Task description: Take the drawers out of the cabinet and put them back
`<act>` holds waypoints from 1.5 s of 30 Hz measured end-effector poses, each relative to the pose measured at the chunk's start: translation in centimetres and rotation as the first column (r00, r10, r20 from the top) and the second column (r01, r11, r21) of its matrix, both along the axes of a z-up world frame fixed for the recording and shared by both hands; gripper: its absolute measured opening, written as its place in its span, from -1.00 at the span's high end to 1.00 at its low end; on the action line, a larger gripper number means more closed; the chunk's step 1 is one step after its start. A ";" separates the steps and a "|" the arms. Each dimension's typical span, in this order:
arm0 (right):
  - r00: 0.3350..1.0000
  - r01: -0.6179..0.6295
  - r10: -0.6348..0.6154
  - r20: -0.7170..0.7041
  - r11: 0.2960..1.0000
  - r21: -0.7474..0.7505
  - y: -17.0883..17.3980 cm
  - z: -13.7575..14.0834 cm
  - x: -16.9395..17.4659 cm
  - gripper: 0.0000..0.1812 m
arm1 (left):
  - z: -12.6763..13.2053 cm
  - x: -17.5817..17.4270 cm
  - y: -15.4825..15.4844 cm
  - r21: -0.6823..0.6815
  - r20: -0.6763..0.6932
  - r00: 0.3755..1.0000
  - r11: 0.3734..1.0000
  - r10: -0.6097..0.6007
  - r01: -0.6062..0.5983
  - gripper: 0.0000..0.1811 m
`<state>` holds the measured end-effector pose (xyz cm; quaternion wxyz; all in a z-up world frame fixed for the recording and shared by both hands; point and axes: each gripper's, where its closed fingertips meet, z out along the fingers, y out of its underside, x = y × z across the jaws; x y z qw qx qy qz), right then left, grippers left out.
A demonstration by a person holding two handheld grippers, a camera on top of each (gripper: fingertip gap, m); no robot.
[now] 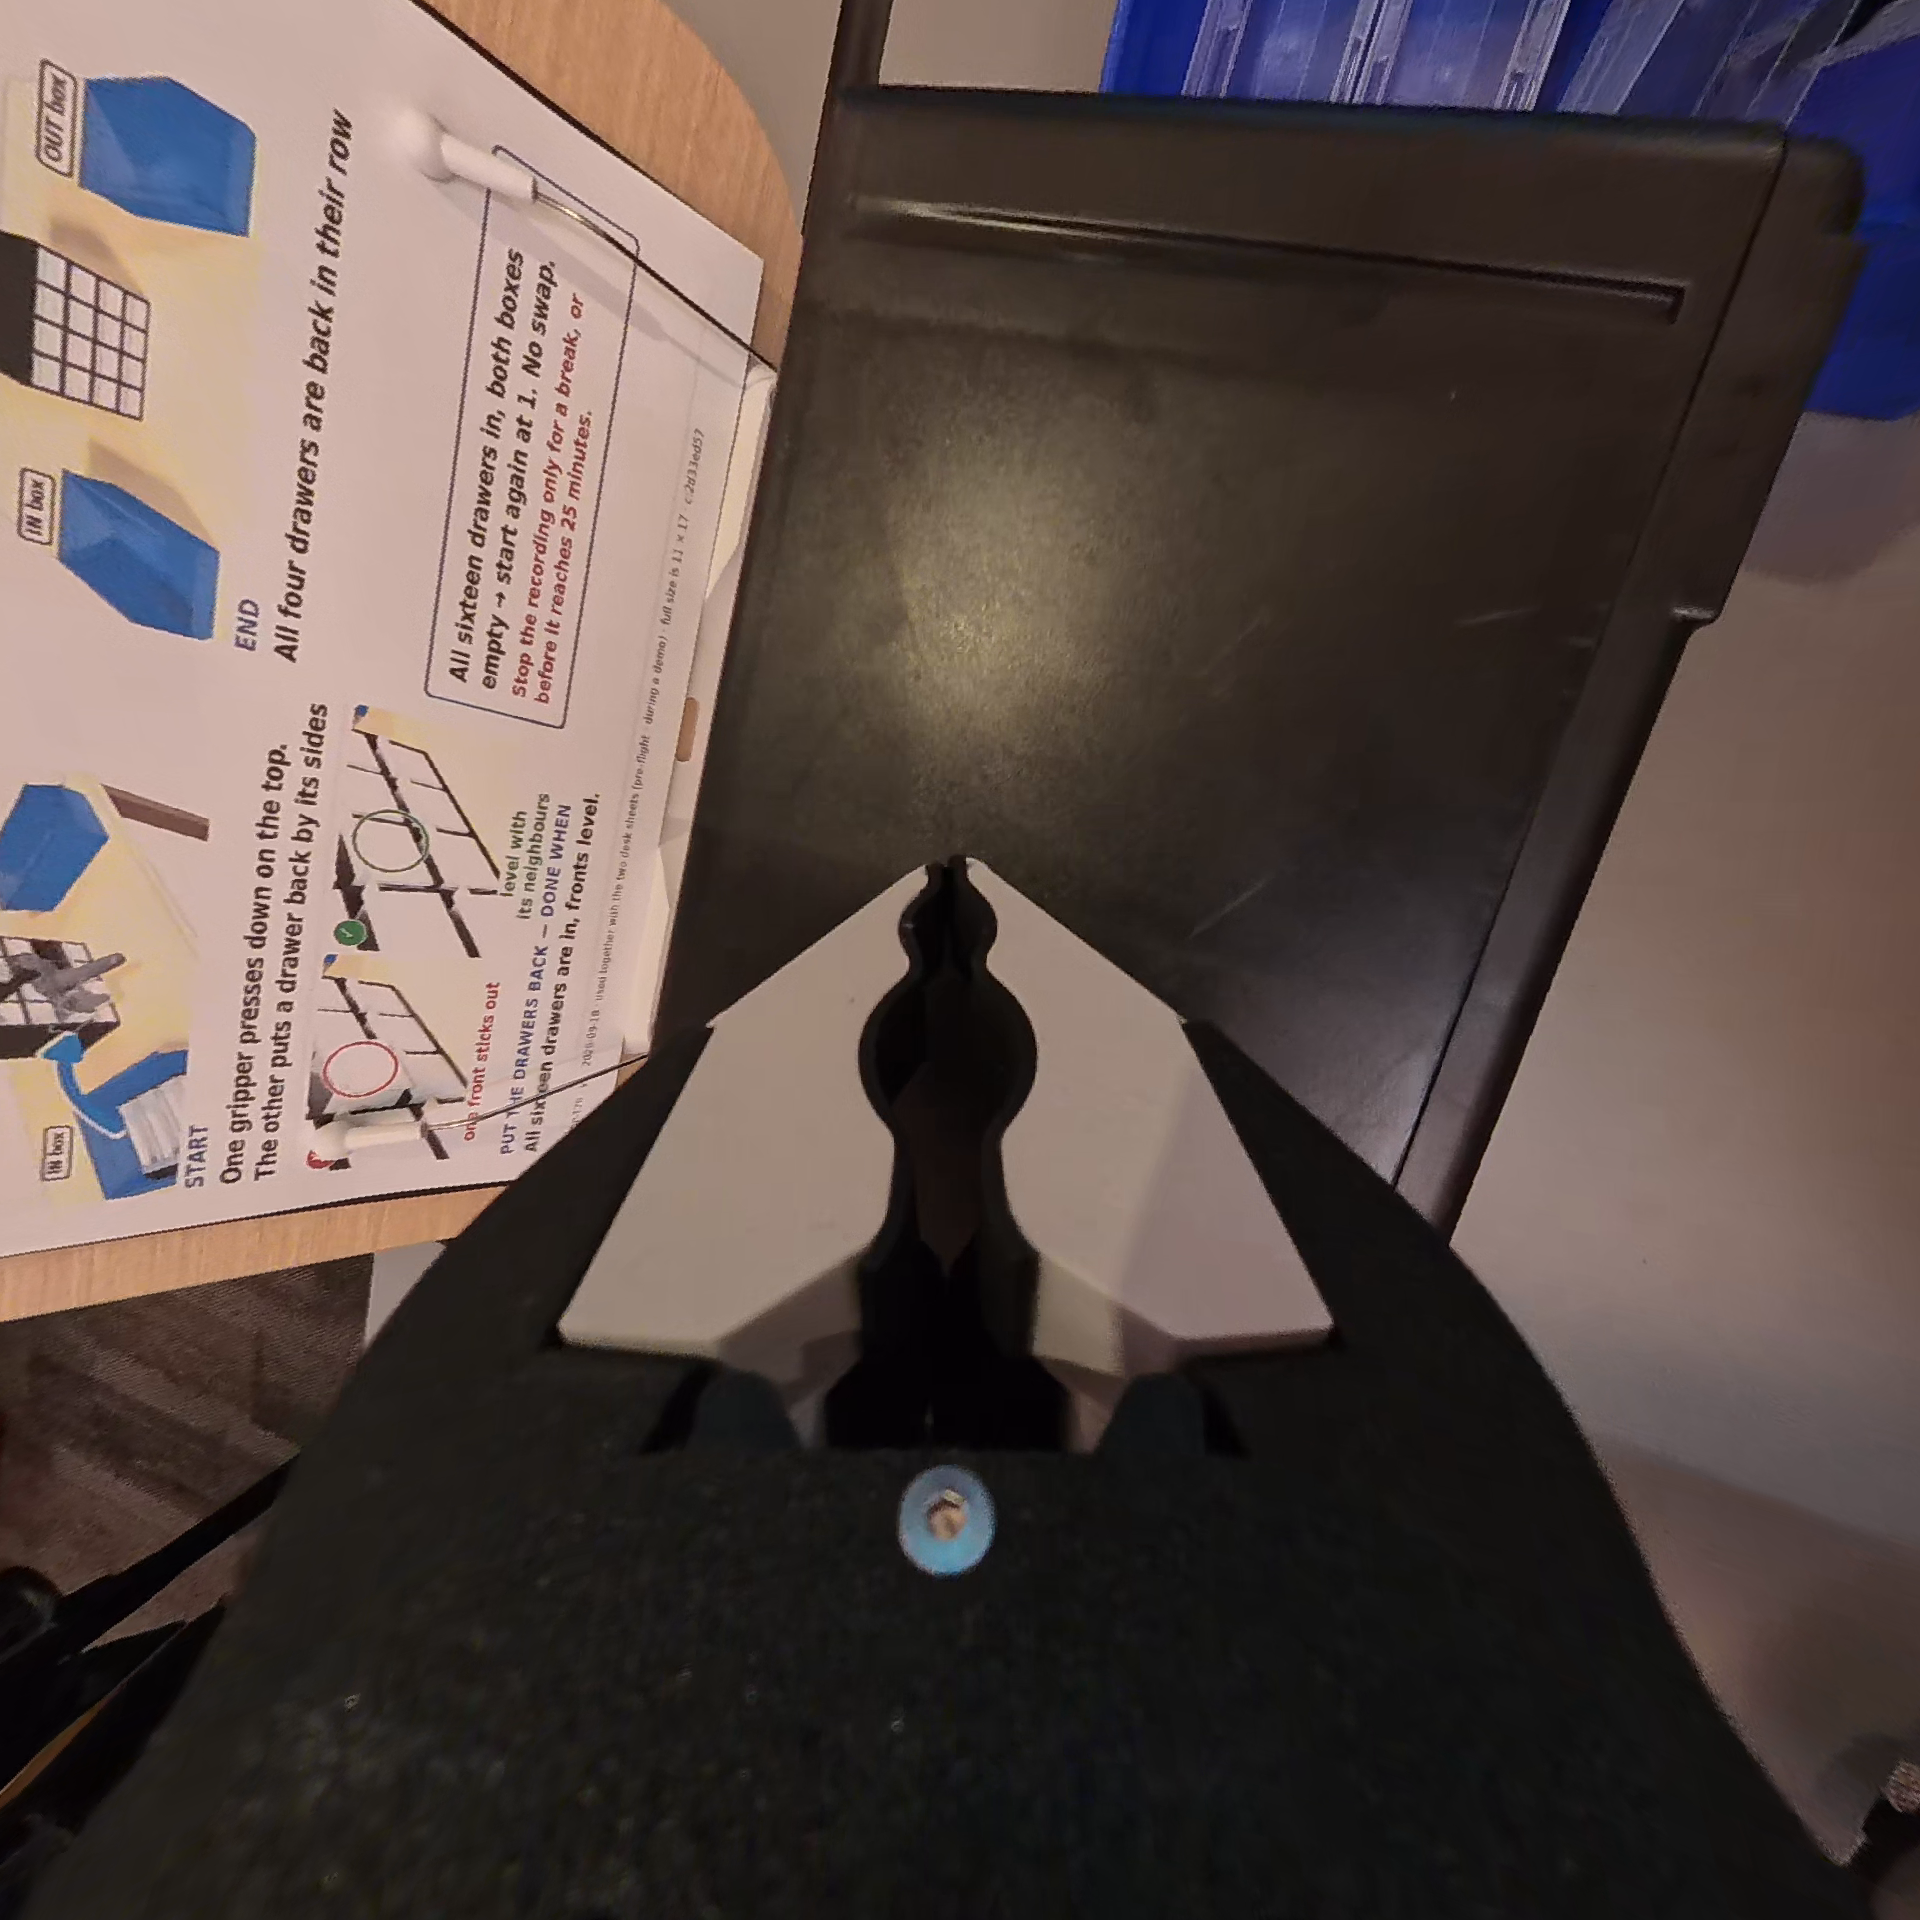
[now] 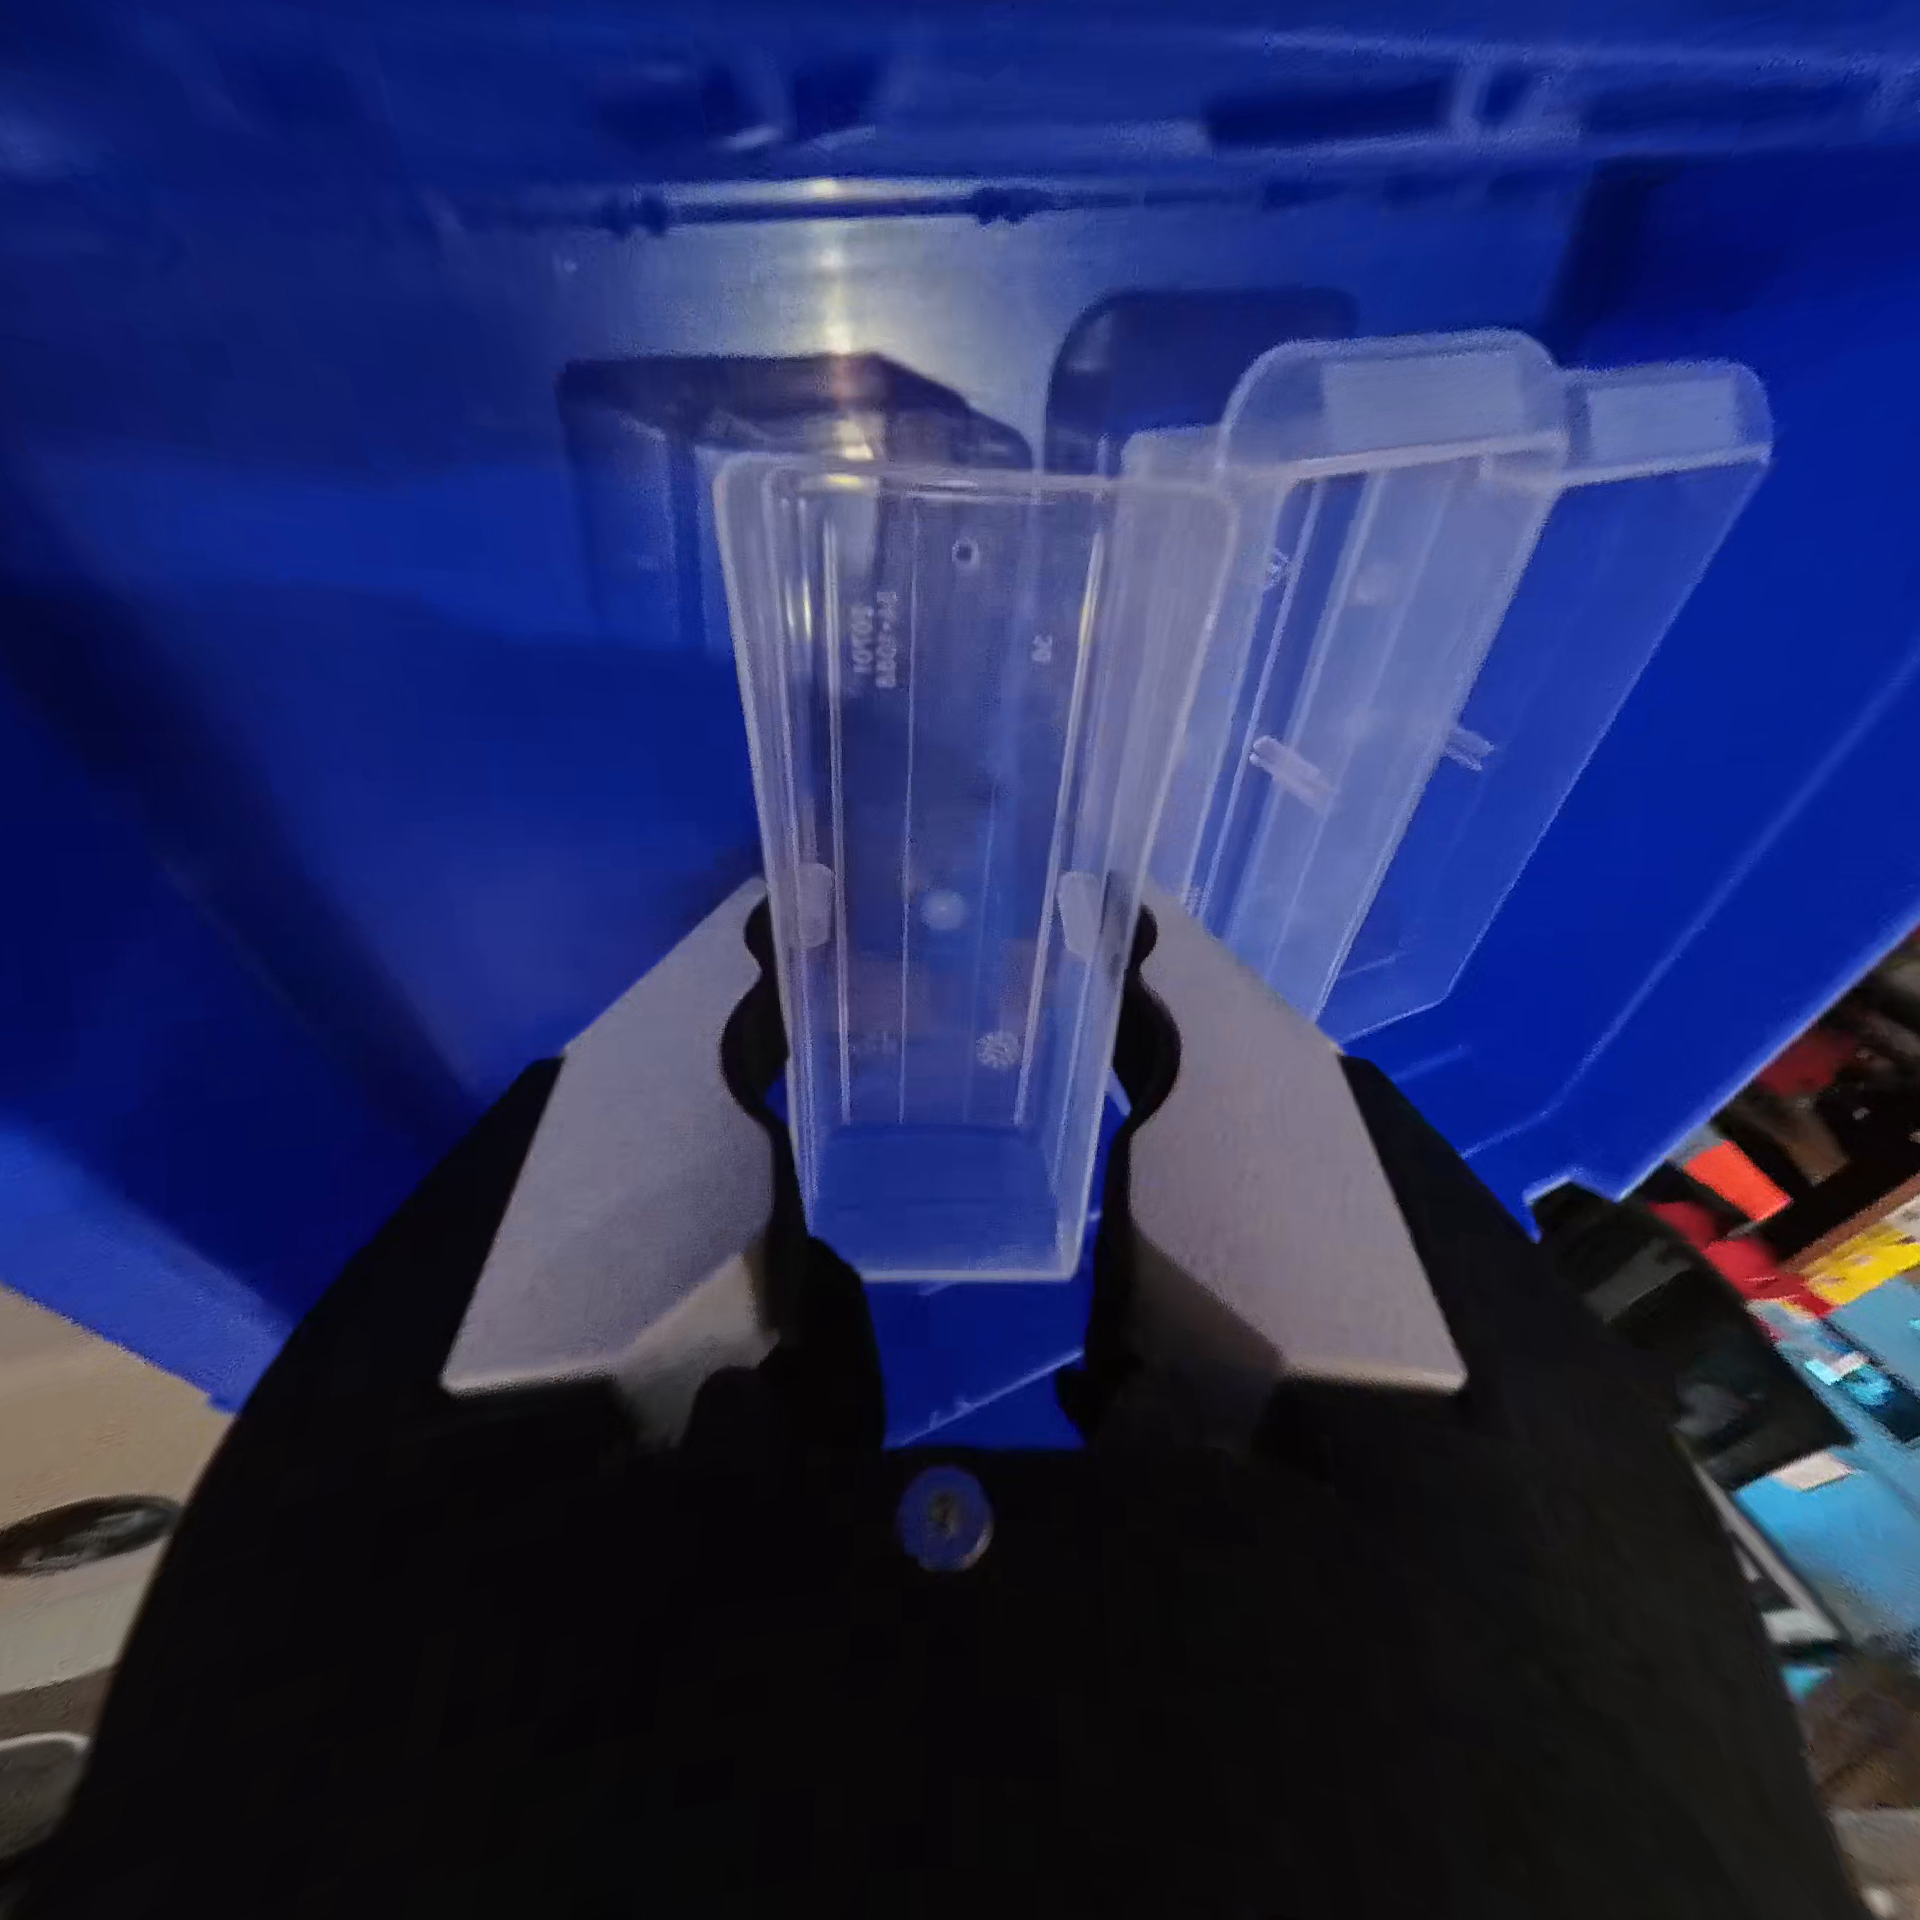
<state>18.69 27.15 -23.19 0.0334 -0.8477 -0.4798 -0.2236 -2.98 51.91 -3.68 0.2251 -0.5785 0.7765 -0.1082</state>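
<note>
While the left tongs press closed on the black cabinet top, the right tongs grip a clear drawer inside the blue box, beside another drawer.

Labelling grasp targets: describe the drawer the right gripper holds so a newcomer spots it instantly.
Start at the big blue bin filling the right wrist view. In front of it, the right gripper is clamped on the sides of a clear plastic drawer. A second clear drawer lies free just right of it, tilted, untouched by the fingers.
</note>
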 end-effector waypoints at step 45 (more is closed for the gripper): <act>0.545 0.745 -0.543 -0.638 0.663 0.072 -6.9 4.8 -4.8 0.20 | 0.0 0.1 0.0 0.041 -0.003 1.000 0.999 0.005 -0.005 1.00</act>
